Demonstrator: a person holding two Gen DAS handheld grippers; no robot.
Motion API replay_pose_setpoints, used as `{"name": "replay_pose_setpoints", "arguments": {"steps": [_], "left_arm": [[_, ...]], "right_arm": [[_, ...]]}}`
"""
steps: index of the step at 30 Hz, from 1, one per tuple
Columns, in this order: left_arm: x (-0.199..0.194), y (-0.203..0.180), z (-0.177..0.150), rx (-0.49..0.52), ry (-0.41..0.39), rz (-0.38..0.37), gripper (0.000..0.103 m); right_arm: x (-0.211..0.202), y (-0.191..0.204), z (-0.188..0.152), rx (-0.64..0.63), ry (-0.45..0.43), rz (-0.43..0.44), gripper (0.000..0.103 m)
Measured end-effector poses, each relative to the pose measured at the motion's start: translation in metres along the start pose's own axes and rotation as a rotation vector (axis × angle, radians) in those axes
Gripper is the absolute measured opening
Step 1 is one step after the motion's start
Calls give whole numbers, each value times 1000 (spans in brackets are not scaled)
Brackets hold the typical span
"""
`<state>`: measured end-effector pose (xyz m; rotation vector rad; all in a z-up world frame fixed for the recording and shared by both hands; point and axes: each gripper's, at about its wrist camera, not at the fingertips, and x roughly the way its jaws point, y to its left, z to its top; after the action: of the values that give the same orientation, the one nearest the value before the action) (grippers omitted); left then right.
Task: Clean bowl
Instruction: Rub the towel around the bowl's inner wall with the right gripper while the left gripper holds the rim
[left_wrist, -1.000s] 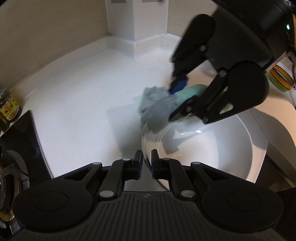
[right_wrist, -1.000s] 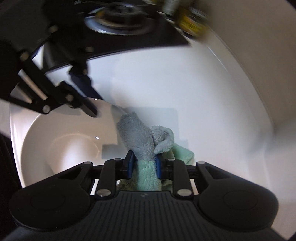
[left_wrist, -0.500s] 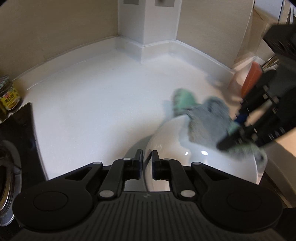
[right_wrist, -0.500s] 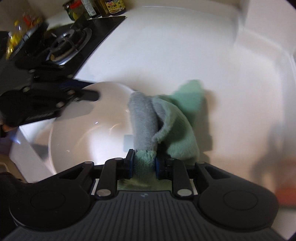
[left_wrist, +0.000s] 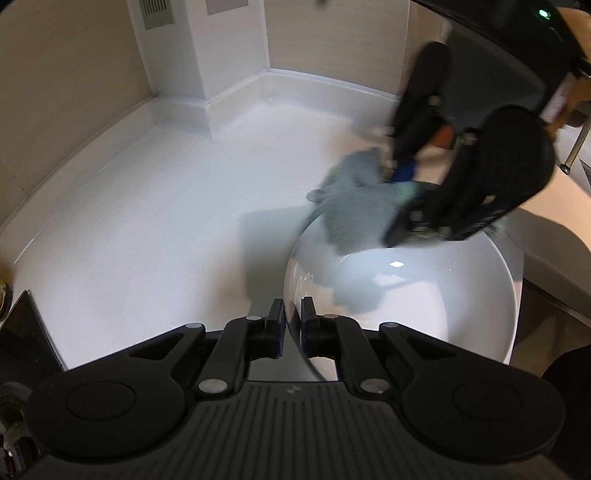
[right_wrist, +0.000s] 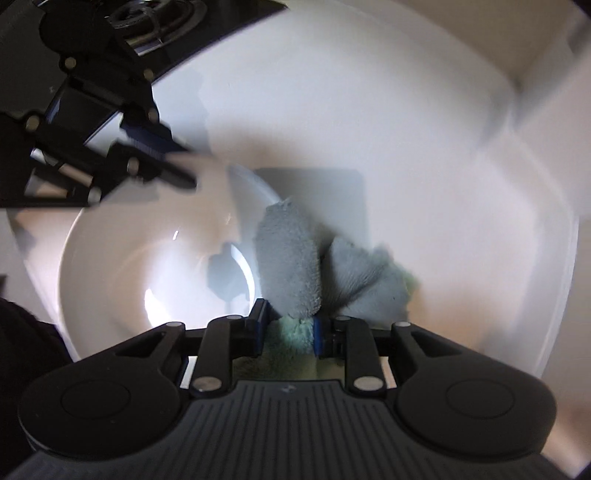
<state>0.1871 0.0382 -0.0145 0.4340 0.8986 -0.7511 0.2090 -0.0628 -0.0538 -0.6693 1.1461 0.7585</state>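
A white bowl (left_wrist: 424, 295) sits on the white counter, tilted a little. My left gripper (left_wrist: 291, 325) is shut on its near rim; it also shows in the right wrist view (right_wrist: 162, 162) at the bowl's (right_wrist: 122, 280) far-left rim. My right gripper (right_wrist: 288, 332) is shut on a grey and green cloth (right_wrist: 291, 258). The cloth hangs over the bowl's right rim and inner wall. In the left wrist view the right gripper (left_wrist: 399, 206) and the cloth (left_wrist: 358, 214) are at the bowl's far rim, blurred by motion.
The white counter (left_wrist: 166, 206) runs back to a beige wall with a white corner column (left_wrist: 229, 48). A black stove (right_wrist: 162, 22) with a burner lies behind the bowl in the right wrist view. The counter's front edge drops off on the right (left_wrist: 554, 284).
The right gripper has swept the cloth around the bowl's rim, from the right side back to the far rim. The left gripper has kept its hold on the rim.
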Motion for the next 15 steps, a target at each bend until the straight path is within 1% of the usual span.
{"name": "replay_pose_setpoints", "arguments": {"steps": [2, 3, 4, 5, 6, 9, 11, 12, 13, 15], "left_arm": [[-1, 1, -1, -34, -2, 1, 6], [-2, 2, -2, -73, -1, 5, 6], [-4, 2, -5, -118, 0, 21, 9], [-7, 2, -8, -162, 0, 42, 16], [-10, 1, -12, -201, -6, 58, 19], [-21, -5, -28, -312, -22, 87, 19], [-24, -8, -35, -344, -21, 91, 17], [-23, -9, -36, -350, -14, 87, 11], [-21, -9, -36, -350, -10, 84, 6], [-20, -6, -35, -322, -4, 73, 5]], "right_arm": [[0, 1, 5, -18, -33, 3, 21], [0, -1, 5, 3, -45, 10, 20], [-1, -2, 5, 23, -57, 18, 19], [-2, -5, 3, 52, -71, 25, 18], [-3, -7, -1, 89, -85, 33, 18], [-6, -13, -14, 200, -123, 49, 17], [-9, -12, -23, 276, -141, 56, 17], [-9, -13, -28, 304, -145, 63, 17], [-8, -14, -32, 322, -145, 74, 16], [-7, -15, -41, 326, -128, 117, 15]]}}
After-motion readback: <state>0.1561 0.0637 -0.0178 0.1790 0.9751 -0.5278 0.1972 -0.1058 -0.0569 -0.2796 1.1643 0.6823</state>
